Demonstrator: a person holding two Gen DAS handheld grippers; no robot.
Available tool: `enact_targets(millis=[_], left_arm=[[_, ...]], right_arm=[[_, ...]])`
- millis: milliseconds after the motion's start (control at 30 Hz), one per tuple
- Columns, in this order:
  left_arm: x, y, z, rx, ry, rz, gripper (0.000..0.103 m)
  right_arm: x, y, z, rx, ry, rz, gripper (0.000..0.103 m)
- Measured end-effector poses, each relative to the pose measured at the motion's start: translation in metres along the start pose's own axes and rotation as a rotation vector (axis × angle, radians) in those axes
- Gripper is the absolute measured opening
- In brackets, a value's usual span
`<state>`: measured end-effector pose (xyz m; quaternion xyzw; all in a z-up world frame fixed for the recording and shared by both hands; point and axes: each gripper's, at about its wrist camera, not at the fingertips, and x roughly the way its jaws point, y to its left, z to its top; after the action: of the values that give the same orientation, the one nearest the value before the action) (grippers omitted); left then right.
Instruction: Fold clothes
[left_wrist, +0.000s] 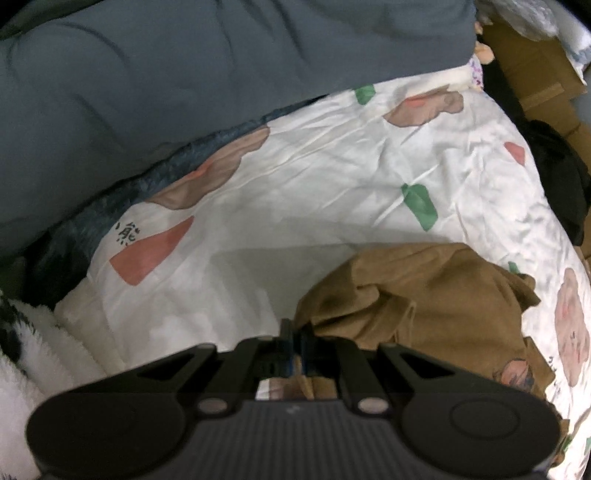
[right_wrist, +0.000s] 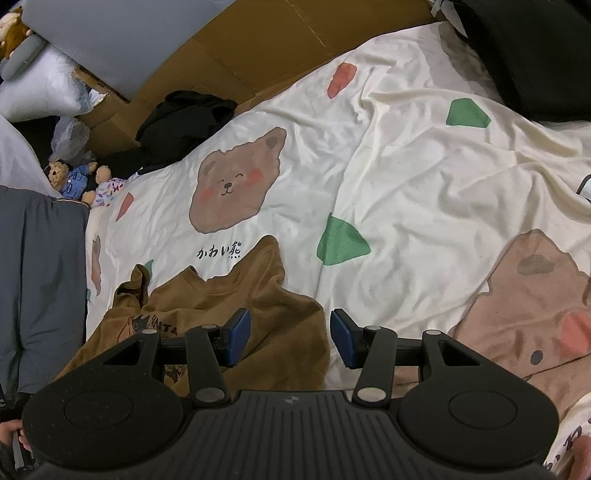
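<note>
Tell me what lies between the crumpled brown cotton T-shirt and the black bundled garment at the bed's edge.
From brown T-shirt to black garment, only the cream printed bedsheet with its brown bear face, seen in the right wrist view.

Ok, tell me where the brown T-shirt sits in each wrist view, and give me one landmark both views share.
Left wrist view: the brown T-shirt lies crumpled at lower right, its edge between the nearly shut pads of the left gripper.
Right wrist view: it lies at lower left, partly under the open right gripper.
Shared landmark: the white bear-print sheet, with black lettering in both views.
</note>
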<state>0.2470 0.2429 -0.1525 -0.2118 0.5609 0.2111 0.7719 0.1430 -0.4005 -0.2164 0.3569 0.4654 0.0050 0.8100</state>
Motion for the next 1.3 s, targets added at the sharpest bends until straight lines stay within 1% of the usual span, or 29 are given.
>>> enact_targets(millis=[67, 167, 233, 300, 433, 500, 667, 800, 900, 1033, 1133, 1300], left_arm=[[-0.002, 0.001, 0.003, -0.019, 0.003, 0.017, 0.015], [-0.009, 0.0, 0.008, -0.014, -0.024, 0.01, 0.023], [-0.013, -0.003, 0.01, -0.005, -0.028, 0.002, 0.028], [-0.015, -0.008, 0.013, 0.006, -0.024, -0.01, 0.039], [-0.021, -0.029, 0.021, 0.062, -0.038, -0.025, 0.042], [-0.026, -0.042, 0.025, 0.096, -0.048, -0.041, 0.047], [-0.034, -0.078, 0.033, 0.173, -0.067, -0.098, 0.048], [-0.036, -0.1, 0.036, 0.204, -0.068, -0.148, 0.048], [-0.034, -0.115, 0.036, 0.232, -0.061, -0.184, 0.051], [-0.029, -0.144, 0.031, 0.332, -0.052, -0.248, 0.052], [-0.024, -0.16, 0.027, 0.388, -0.043, -0.273, 0.054], [-0.013, -0.181, 0.024, 0.411, -0.026, -0.297, 0.056]], right_arm=[[0.0, 0.0, 0.0, -0.001, 0.001, 0.001, 0.053], [0.0, 0.001, 0.0, -0.003, 0.001, 0.002, 0.053], [0.0, 0.002, 0.0, -0.002, 0.0, 0.001, 0.053], [0.0, 0.002, -0.001, -0.003, 0.0, 0.0, 0.053], [0.0, 0.002, 0.0, -0.003, -0.002, 0.0, 0.053], [0.0, 0.001, 0.0, -0.003, -0.003, -0.001, 0.053], [-0.003, -0.004, 0.003, 0.0, -0.012, -0.009, 0.053], [-0.005, -0.008, 0.005, -0.004, -0.02, -0.02, 0.053], [-0.006, -0.01, 0.006, -0.01, -0.023, -0.031, 0.053], [-0.007, -0.013, 0.006, -0.019, -0.023, -0.049, 0.053], [-0.007, -0.016, 0.007, -0.024, -0.021, -0.061, 0.053], [-0.009, -0.02, 0.008, -0.034, -0.021, -0.084, 0.053]])
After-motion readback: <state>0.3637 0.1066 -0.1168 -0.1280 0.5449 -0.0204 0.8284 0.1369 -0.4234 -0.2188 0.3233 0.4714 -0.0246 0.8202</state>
